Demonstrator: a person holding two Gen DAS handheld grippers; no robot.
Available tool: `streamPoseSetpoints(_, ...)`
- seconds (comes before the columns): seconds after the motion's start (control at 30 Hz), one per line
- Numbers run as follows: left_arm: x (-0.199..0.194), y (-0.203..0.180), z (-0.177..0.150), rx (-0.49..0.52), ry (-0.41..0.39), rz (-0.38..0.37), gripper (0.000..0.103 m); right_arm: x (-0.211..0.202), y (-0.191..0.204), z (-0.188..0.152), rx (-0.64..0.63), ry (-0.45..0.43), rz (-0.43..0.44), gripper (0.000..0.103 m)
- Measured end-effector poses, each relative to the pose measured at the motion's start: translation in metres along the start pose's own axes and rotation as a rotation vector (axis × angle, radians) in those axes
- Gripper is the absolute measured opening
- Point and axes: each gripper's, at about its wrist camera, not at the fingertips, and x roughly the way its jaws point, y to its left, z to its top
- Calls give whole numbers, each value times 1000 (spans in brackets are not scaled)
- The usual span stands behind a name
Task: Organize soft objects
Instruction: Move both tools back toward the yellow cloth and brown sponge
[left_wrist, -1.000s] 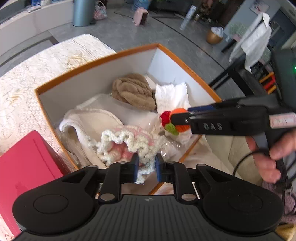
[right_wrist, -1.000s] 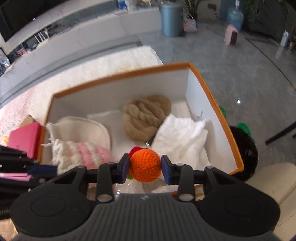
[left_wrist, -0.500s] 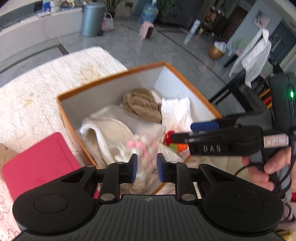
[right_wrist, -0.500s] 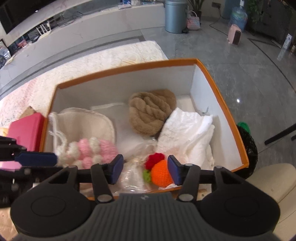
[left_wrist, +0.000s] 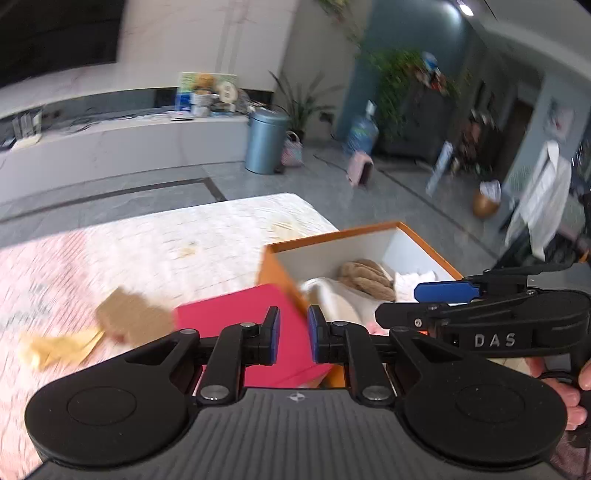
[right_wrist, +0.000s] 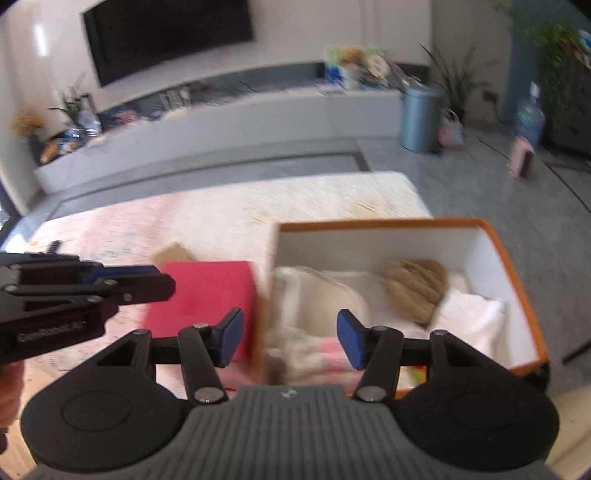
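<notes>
An orange-rimmed white box (right_wrist: 495, 236) stands on the table and holds soft things: a tan knitted bundle (right_wrist: 415, 288), a white cloth (right_wrist: 471, 314), a cream pouch (right_wrist: 332, 299) and a pink and white crochet piece (right_wrist: 314, 350). The box also shows in the left wrist view (left_wrist: 369, 230), with the tan bundle (left_wrist: 364, 278). My left gripper (left_wrist: 291, 334) is empty, jaws a small gap apart, raised over the box's left corner. My right gripper (right_wrist: 290, 338) is open wide and empty, raised above the box's near left part.
A red flat box (right_wrist: 201, 291) lies left of the orange box on the lace tablecloth (right_wrist: 221, 206). Brown card and a yellowish scrap (left_wrist: 129, 317) lie further left. Beyond the table are grey floor, a blue bin (right_wrist: 421, 118) and a TV wall.
Both grippers have pulled up and back from the box and tilted toward the room. The orange ball and the pink crochet piece stay in the box; the right jaws opened wider.
</notes>
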Motion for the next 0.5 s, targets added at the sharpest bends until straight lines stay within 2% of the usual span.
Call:
streamPoseSetpoints(0.07, -14, 22, -11, -33, -25, 30, 18, 3, 20, -1, -9, -10, 60, 56)
streamPoseSetpoints(0.17, -28, 53, -23, -60, -10, 105, 18, 11, 50, -2, -50, -6, 120, 56)
streamPoseSetpoints(0.37, -48, 108, -35, -57, 23, 191, 18, 45, 107, 2, -175, 39, 150, 59)
streamPoseSetpoints(0.5, -51, 138, -34, -33, 41, 233, 18, 75, 136, 7, -266, 77, 128, 63)
